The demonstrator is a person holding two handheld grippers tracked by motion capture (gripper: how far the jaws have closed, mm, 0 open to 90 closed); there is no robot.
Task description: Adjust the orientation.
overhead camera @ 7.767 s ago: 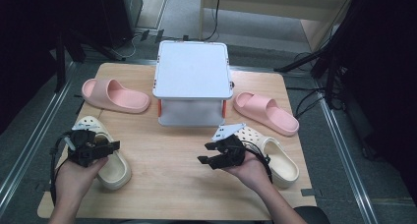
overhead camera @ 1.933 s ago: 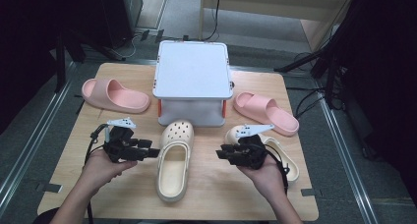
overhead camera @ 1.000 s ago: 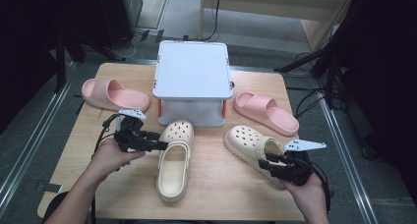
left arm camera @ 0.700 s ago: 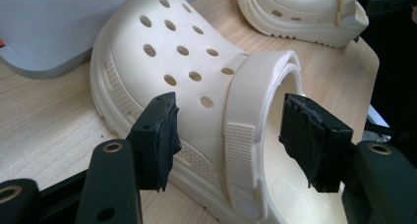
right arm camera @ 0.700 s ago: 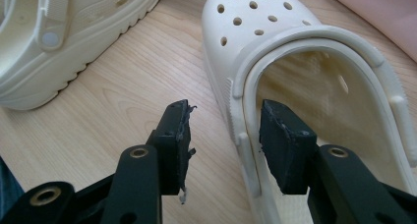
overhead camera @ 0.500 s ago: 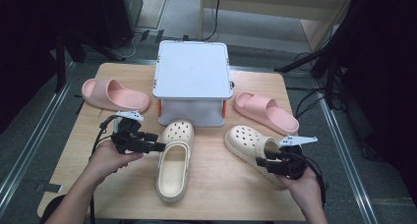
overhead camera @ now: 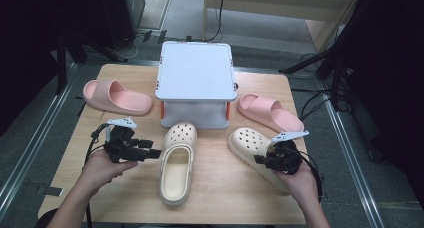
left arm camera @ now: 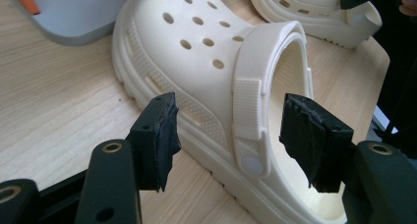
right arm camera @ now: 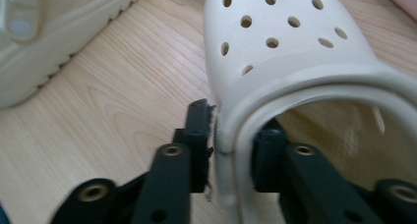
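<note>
Two cream clogs lie on the wooden table [overhead camera: 225, 198]. The middle clog [overhead camera: 177, 163] [left arm camera: 206, 52] points its toe at the box. My left gripper [overhead camera: 154, 149] [left arm camera: 231, 116] hovers open at this clog's left side, jaws wide apart and touching nothing. The right clog [overhead camera: 250, 143] [right arm camera: 285, 42] lies at an angle. My right gripper [overhead camera: 261, 160] [right arm camera: 233, 126] has just been closing its jaws, and they now pinch this clog's side wall by the heel opening, one pad outside and one inside.
A grey box with a white lid [overhead camera: 196, 70] stands at the back middle. One pink slide [overhead camera: 116, 96] lies left of it and another pink slide [overhead camera: 270, 112] right of it. The table's front edge is near both hands.
My right gripper slid left to the right clog's heel and its jaws closed on the side wall. My left gripper drew back a little to the left, away from the middle clog.
</note>
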